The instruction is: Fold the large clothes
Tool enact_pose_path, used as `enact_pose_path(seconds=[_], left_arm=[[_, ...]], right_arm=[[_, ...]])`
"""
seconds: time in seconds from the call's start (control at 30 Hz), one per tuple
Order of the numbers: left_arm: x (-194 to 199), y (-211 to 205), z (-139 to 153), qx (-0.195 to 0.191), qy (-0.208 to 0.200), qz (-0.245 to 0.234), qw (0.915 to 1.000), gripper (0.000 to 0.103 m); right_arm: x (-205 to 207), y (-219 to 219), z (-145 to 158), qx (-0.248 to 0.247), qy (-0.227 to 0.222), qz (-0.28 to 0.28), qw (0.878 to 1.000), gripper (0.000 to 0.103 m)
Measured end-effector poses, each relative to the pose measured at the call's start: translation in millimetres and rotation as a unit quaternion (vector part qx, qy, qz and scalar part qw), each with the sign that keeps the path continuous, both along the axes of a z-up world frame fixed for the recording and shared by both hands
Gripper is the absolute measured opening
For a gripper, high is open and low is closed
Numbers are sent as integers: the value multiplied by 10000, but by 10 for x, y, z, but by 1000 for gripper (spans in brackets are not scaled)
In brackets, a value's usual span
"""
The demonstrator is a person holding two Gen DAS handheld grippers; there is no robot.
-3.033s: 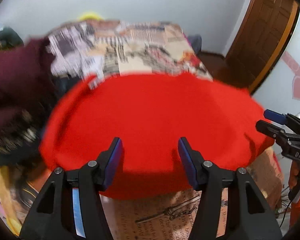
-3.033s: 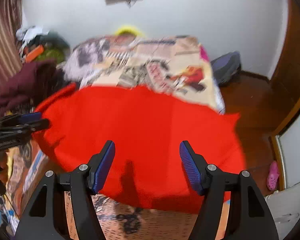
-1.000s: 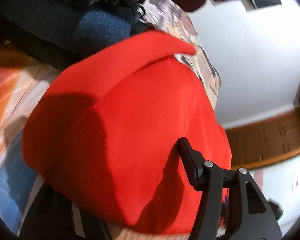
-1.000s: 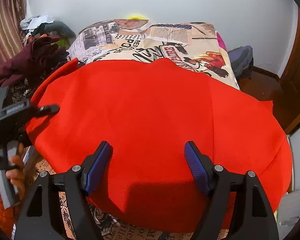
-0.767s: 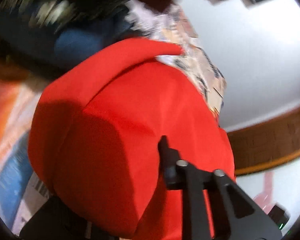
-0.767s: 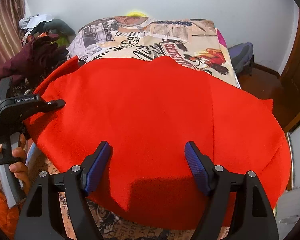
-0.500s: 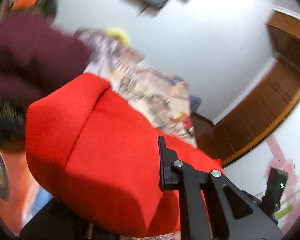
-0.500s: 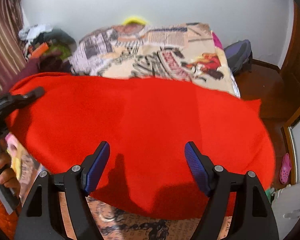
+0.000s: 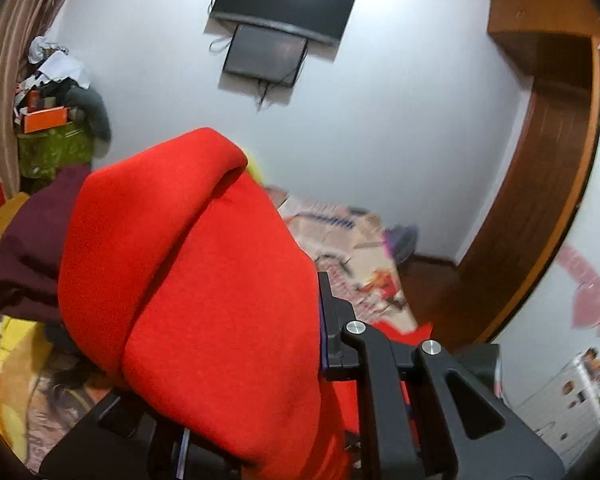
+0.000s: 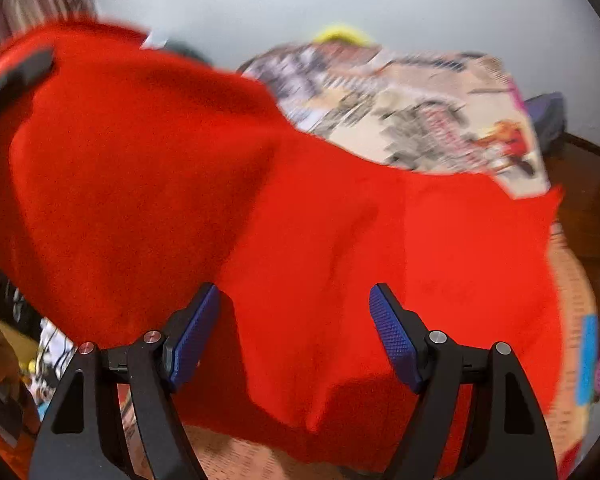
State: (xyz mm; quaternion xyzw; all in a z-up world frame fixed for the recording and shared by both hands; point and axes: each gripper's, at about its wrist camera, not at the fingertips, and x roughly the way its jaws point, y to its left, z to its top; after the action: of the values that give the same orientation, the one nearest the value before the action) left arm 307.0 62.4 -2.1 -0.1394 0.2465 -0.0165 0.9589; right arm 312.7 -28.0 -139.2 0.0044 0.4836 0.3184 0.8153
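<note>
Left wrist view: left gripper [image 9: 260, 360] pinches the red garment [image 9: 204, 280] (bunched at 9 o'clock); right gripper [image 10: 294, 336] spread, empty.

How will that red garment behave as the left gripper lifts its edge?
Probably floppy: the red garment drapes in a soft roll over the left gripper. It likely sags between supports, since its far part lies on the bed. Seemingly thick, so fairly grippy.

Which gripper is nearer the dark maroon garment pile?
Left. The left gripper, shut on the red cloth, is right beside the maroon garment; the open right gripper hovers over the cloth's middle.
</note>
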Motion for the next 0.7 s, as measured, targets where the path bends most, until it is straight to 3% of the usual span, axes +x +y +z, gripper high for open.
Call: enact_pose_path(seconds=[0.1, 0.27, 0.47, 0.57, 0.7], left_arm=[[143, 60, -259, 31, 340, 43, 9994, 13], [115, -59, -569, 39, 685, -165, 9975, 13], [91, -518, -545, 76, 670, -754, 9949, 12], [127, -828, -612, 146, 784, -1178, 9898, 12], [181, -1238, -1052, 356, 1396, -1662, 9755, 12]], right_arm=[[21, 157, -339, 90, 697, 145, 9974, 74], [-94, 3, -163, -133, 165, 137, 9997, 73], [-274, -843, 231, -646, -890, -919, 9897, 74], [-295, -1278, 234, -859, -920, -1472, 9811, 74], [-340, -1668, 162, -794, -683, -1935, 9755, 74]])
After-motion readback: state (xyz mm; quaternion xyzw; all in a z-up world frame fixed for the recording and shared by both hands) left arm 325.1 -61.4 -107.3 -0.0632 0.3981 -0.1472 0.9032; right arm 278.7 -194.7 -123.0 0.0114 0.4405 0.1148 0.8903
